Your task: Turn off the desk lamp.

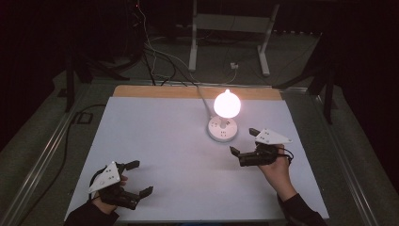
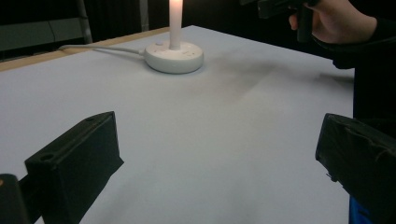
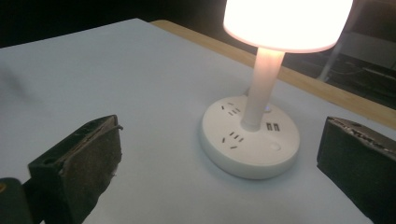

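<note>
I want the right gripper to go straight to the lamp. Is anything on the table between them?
Nothing visible. The right gripper, jaws open, faces the lamp; in its own view only bare white table lies ahead of the lamp's round base. The left gripper sits far off at the near edge.

We seem to be in a lab or test room: black curtains [image 1: 37, 42] close off the dark space, loose cables [image 1: 155, 56] run over grey carpet [image 1: 28, 155], a white frame [image 1: 230, 33] stands behind, and a lit lamp [image 1: 227, 106] sits on a bare white surface [image 1: 164, 141].
</note>
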A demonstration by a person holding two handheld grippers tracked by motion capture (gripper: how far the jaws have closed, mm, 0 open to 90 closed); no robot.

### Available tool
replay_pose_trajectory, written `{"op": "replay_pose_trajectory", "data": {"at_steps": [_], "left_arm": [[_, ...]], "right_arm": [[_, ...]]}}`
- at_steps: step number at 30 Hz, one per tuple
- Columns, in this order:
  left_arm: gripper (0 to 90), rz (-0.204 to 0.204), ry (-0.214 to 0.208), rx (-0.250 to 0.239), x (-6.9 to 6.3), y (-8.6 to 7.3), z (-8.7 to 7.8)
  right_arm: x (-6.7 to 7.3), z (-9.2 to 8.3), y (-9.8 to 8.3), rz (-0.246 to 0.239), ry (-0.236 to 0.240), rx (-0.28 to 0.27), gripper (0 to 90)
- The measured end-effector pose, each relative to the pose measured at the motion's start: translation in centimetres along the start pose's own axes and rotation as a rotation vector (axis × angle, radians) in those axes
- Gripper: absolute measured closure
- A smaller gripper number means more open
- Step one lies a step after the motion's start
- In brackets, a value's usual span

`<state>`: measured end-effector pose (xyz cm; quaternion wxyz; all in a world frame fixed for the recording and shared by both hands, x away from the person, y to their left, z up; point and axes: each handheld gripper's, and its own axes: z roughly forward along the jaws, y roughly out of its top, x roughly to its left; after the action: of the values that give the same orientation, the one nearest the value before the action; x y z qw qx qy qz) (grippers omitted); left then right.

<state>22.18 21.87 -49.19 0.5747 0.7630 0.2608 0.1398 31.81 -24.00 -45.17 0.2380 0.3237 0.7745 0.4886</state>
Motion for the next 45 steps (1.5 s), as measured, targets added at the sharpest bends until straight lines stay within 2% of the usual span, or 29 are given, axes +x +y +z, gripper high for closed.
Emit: {"op": "replay_pose_trajectory", "data": {"at_steps": [4, 7, 11, 14, 15, 16, 17, 20, 24, 30, 31, 36, 37, 38, 42, 44, 45], "left_arm": [[0.5, -0.003, 0.001, -0.001, 0.0, 0.0, 0.0], [0.5, -0.002, 0.0, -0.002, 0.0, 0.0, 0.0], [0.5, -0.001, 0.001, 0.0, 0.0, 0.0, 0.0], [0.5, -0.004, 0.0, -0.002, 0.0, 0.0, 0.0], [0.5, -0.005, 0.0, -0.002, 0.0, 0.0, 0.0], [0.5, -0.004, 0.001, -0.002, 0.0, 0.0, 0.0], [0.5, -0.002, 0.001, 0.0, 0.0, 0.0, 0.0], [0.5, -0.007, 0.0, -0.004, 0.1, 0.0, 0.0], [0.5, -0.003, 0.0, -0.001, 0.1, 0.0, 0.0], [0.5, -0.005, -0.001, -0.003, 0.1, 0.0, -0.1], [0.5, -0.009, -0.001, -0.007, 0.1, 0.0, -0.1], [0.5, -0.009, 0.0, -0.005, 0.1, 0.0, -0.1], [0.5, -0.01, 0.0, -0.006, 0.1, 0.0, -0.1], [0.5, -0.011, 0.0, -0.006, 0.1, 0.0, -0.1], [0.5, -0.009, -0.001, -0.007, 0.1, 0.0, -0.1], [0.5, -0.014, 0.0, -0.008, 0.1, 0.0, -0.1], [0.5, -0.014, 0.001, -0.007, 0.1, 0.0, -0.1]], "right_arm": [[-0.3, 0.4, 0.1, 0.007, -0.015, 0.006, 0.0], [-0.8, 0.7, 0.2, 0.029, -0.007, 0.003, 0.0], [-1.4, 1.1, 0.3, 0.052, -0.022, 0.005, 0.0], [-1.9, 1.6, 0.4, 0.068, -0.034, 0.031, 0.0], [-2.1, 1.8, 0.3, 0.077, -0.042, 0.041, 0.0], [-2.5, 2.2, 0.3, 0.114, -0.04, 0.048, 0.0], [-2.5, 2.2, 0.3, 0.114, -0.04, 0.048, 0.0], [-3.3, 2.9, 0.1, 0.16, -0.056, 0.067, 0.0], [-3.8, 3.5, 0.0, 0.16, -0.081, 0.086, 0.0], [-4.4, 4.5, -0.1, 0.187, -0.087, 0.111, 0.0], [-4.6, 4.9, -0.2, 0.215, -0.109, 0.091, 0.0], [-4.9, 5.8, -0.4, 0.223, -0.142, 0.113, 0.0], [-5.0, 6.0, -0.5, 0.222, -0.151, 0.114, 0.4], [-5.0, 6.1, -0.5, 0.221, -0.16, 0.118, 5.5], [-5.0, 6.5, -0.4, 0.217, -0.178, 0.124, 7.2], [-5.0, 6.8, -0.2, 0.219, -0.194, 0.133, 15.3], [-5.0, 6.8, -0.2, 0.219, -0.194, 0.133, 15.3]]}}
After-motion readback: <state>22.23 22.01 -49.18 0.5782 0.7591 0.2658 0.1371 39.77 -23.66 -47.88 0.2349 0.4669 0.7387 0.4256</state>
